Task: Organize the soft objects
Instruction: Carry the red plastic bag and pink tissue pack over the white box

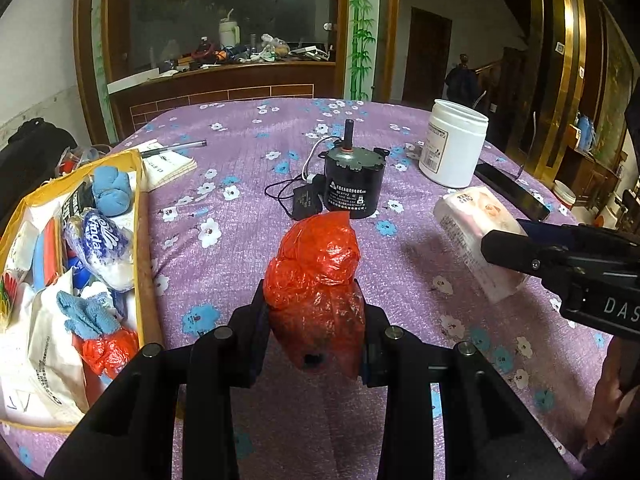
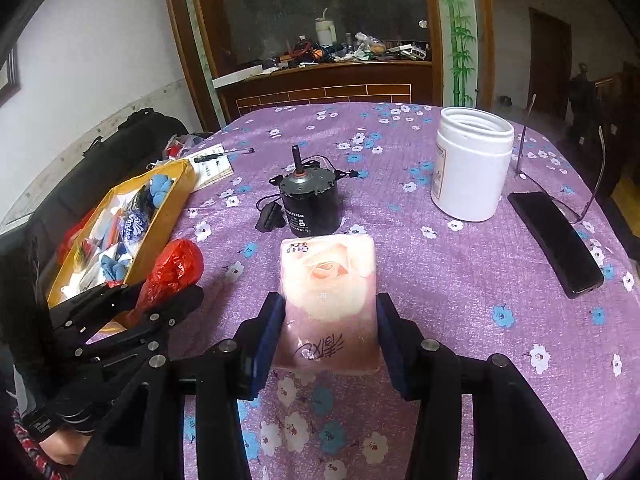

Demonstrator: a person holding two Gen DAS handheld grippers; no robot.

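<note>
Surveying the scene from largest to smallest, we record a table (image 2: 460,280) covered in a purple floral cloth, carrying every item noted below. At its left edge stands a yellow-rimmed box (image 1: 138,200) already holding soft goods, among them a blue cloth ball (image 1: 112,194), a blue-and-white tissue pack (image 1: 100,248) and a small red bag (image 1: 108,350). Toward the far right we observe an open white jar (image 2: 472,168), with a black flat case (image 2: 556,244) lying just beside it. Near the table's centre sits a black motor (image 2: 310,204) with its shaft upright. We find the right tongs (image 2: 328,328) pinching a pink tissue pack (image 2: 330,292), its pads pressed against both long sides, the pack just in front of the motor. We find the left tongs (image 1: 316,320) pinching a crumpled red plastic bag (image 1: 316,276), located between the box and the tissue pack. A notebook (image 1: 168,166) with a pen (image 1: 176,148) resting on it lies behind the box.
</note>
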